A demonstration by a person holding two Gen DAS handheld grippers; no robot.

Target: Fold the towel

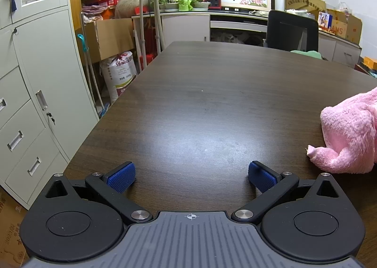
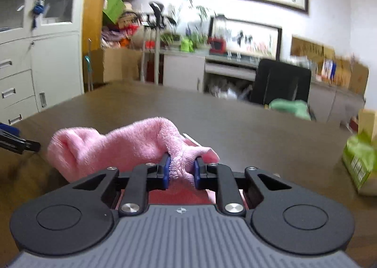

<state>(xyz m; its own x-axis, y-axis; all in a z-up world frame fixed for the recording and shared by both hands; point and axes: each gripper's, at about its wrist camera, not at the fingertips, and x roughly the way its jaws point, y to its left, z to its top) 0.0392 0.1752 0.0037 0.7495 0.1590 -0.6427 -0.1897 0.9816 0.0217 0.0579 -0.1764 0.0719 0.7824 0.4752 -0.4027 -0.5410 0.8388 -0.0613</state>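
Observation:
A fluffy pink towel (image 2: pixel 113 145) lies bunched on the dark wooden table (image 2: pixel 247 131). My right gripper (image 2: pixel 181 172) is shut on a fold of it, pink cloth squeezed between the blue pads (image 2: pixel 166 171). In the left wrist view the same towel (image 1: pixel 348 136) sits crumpled at the right edge of the picture, one corner poking left. My left gripper (image 1: pixel 191 177) hovers low over bare tabletop (image 1: pixel 200 103), open wide with nothing between its blue pads (image 1: pixel 121 177). It stands left of the towel and apart from it. Part of the left gripper's finger (image 2: pixel 16 142) shows at the far left of the right wrist view.
A black office chair (image 1: pixel 292 30) stands at the table's far side with a green cloth (image 1: pixel 306 54) beside it. Grey filing cabinets (image 1: pixel 35 84) line the left. A green packet (image 2: pixel 360 159) rests on the table at the right. Boxes and a sack crowd the far left corner.

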